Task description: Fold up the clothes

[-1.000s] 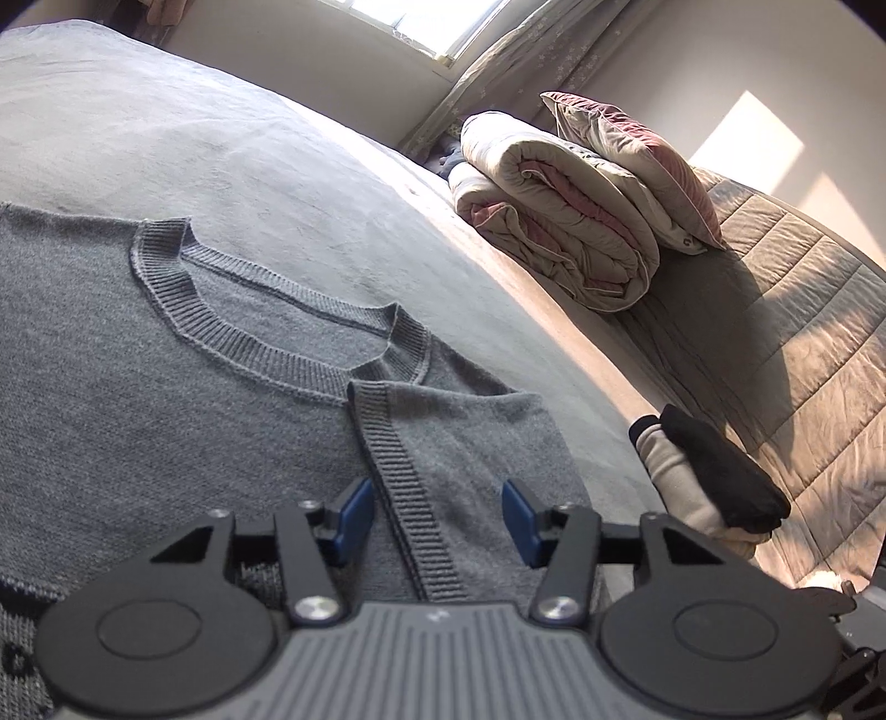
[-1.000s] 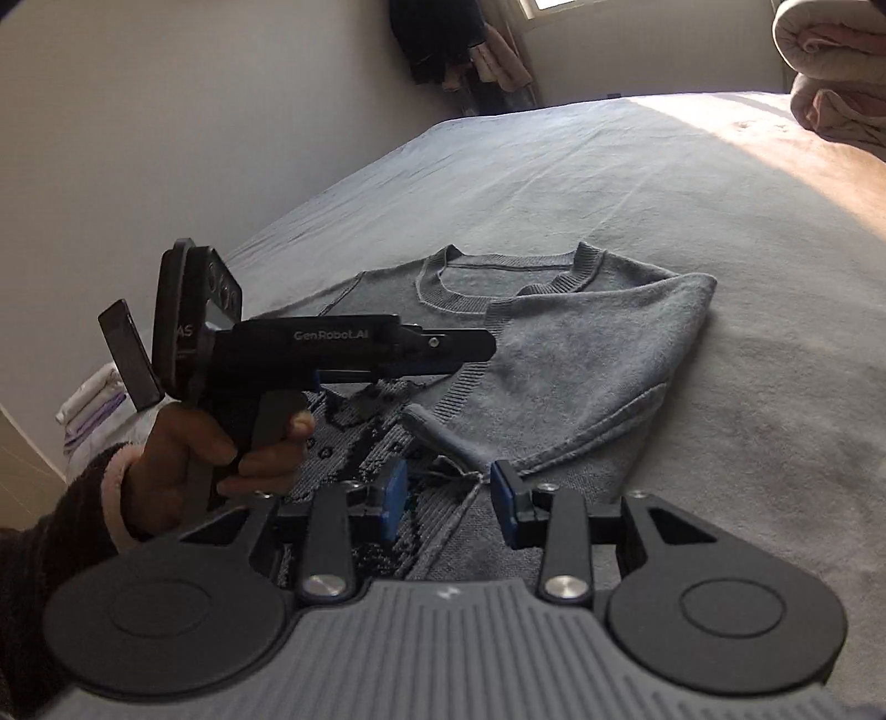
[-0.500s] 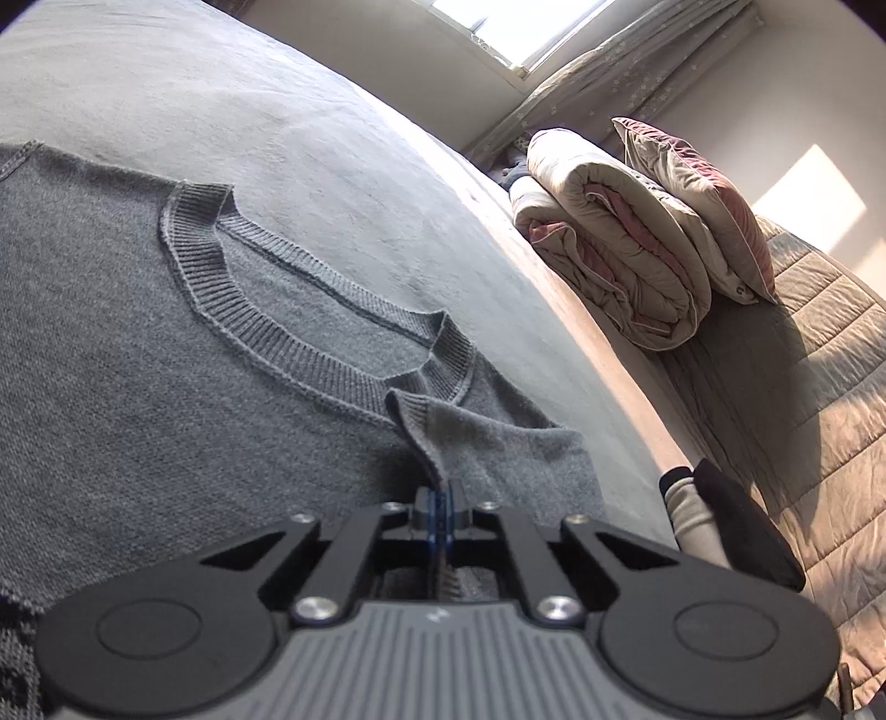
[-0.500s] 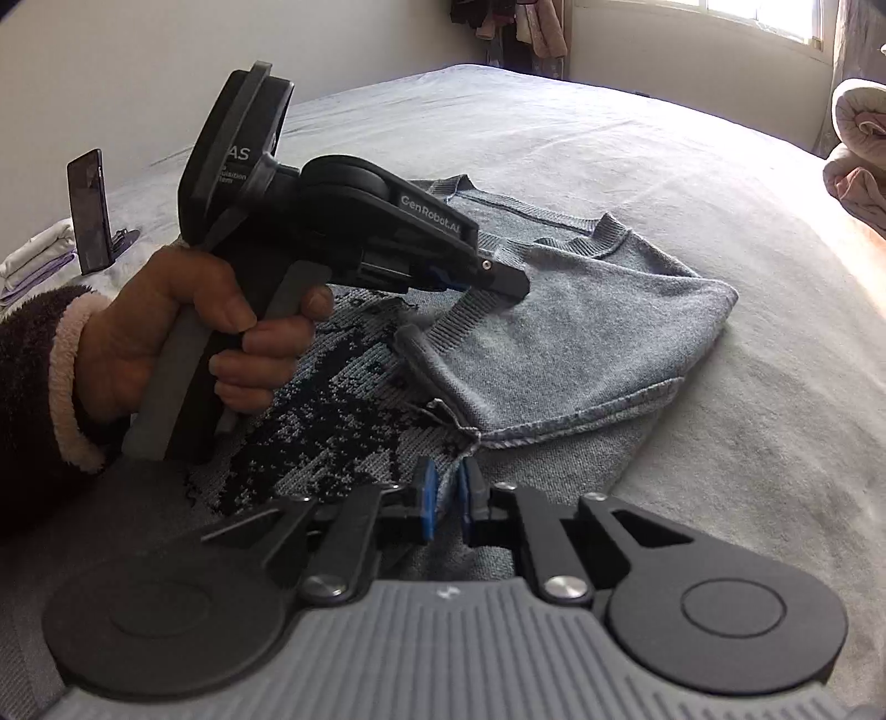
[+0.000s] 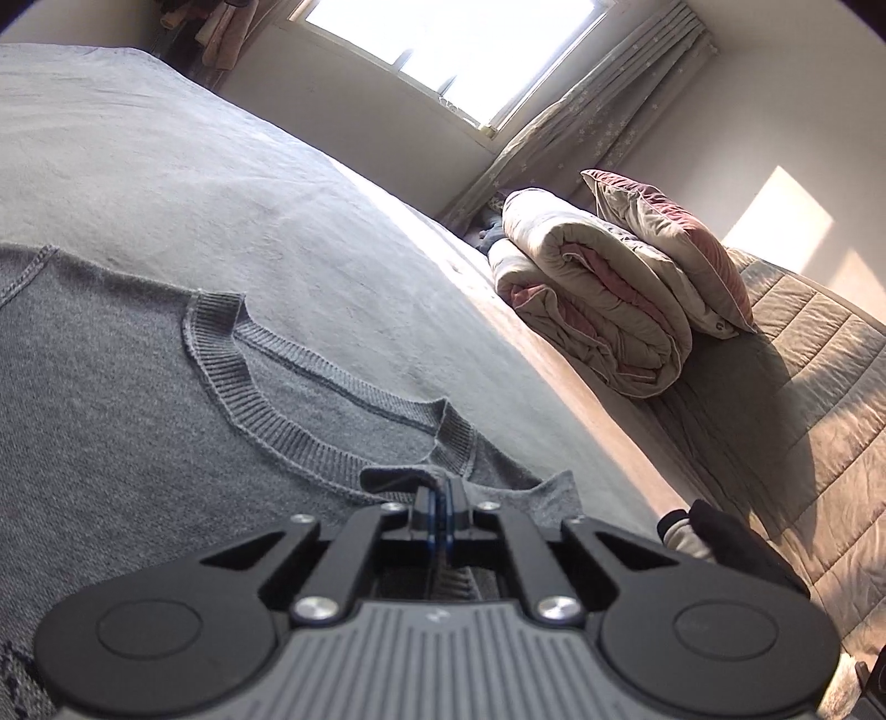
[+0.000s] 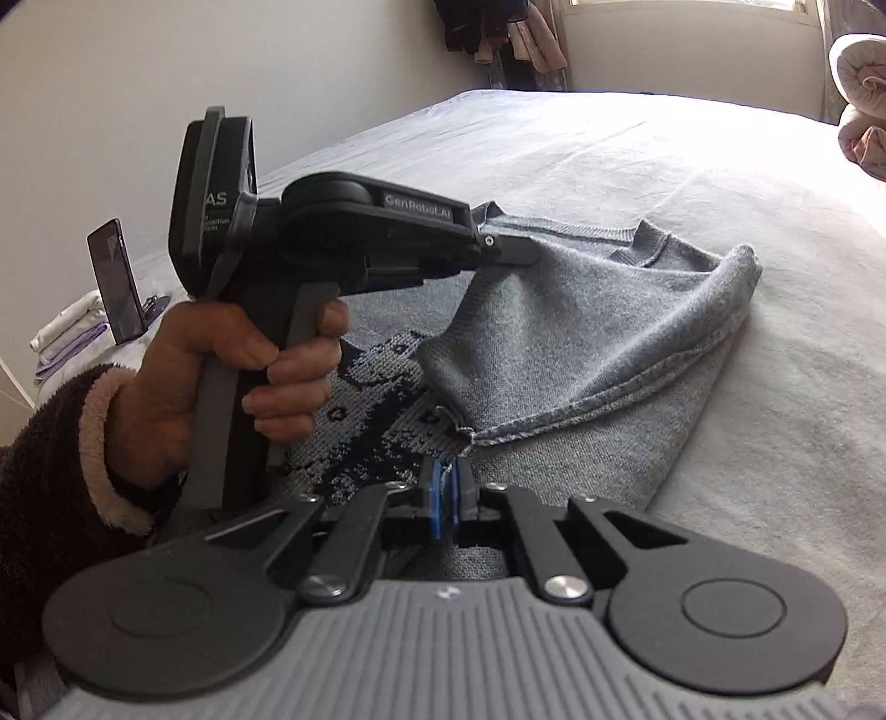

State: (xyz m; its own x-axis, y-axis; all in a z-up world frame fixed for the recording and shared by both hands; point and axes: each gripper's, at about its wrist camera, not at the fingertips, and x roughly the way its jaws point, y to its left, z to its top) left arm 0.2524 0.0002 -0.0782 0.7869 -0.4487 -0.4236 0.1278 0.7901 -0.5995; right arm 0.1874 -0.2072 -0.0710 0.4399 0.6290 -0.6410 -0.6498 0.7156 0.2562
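A grey knitted sweater (image 6: 581, 332) lies spread on the bed (image 6: 637, 155), chest up, its patterned front (image 6: 365, 410) showing near the person's left hand (image 6: 232, 376). The right-hand part of the garment is already folded inward over the body, forming a doubled flap whose outer fold (image 6: 736, 299) runs from the shoulder toward the hem. The left tongs (image 5: 437, 515) are closed on a ribbed edge of that flap close to the neckband (image 5: 266, 410); in the right wrist view their tips lift the cloth slightly, so that it tents off the layer beneath. The right tongs (image 6: 446, 493) are likewise closed, pinching the lower corner of the same flap where its stitched edge (image 6: 554, 426) meets the patterned front; how much cloth sits between the pads is not clearly visible, though the fabric appears to gather into them. The two grips lie along one edge of the flap, upper and lower; this placement is judged to keep that edge taut and straight so the panel can be carried or smoothed as one piece without sagging. The sweater's long axis runs from the hem, nearest the right wrist camera, to the neckband at the far end, so the collar points away toward the window wall (image 6: 664, 50). A rolled quilt (image 5: 598, 310) and pillow (image 5: 675, 249) sit well apart at the bedhead.
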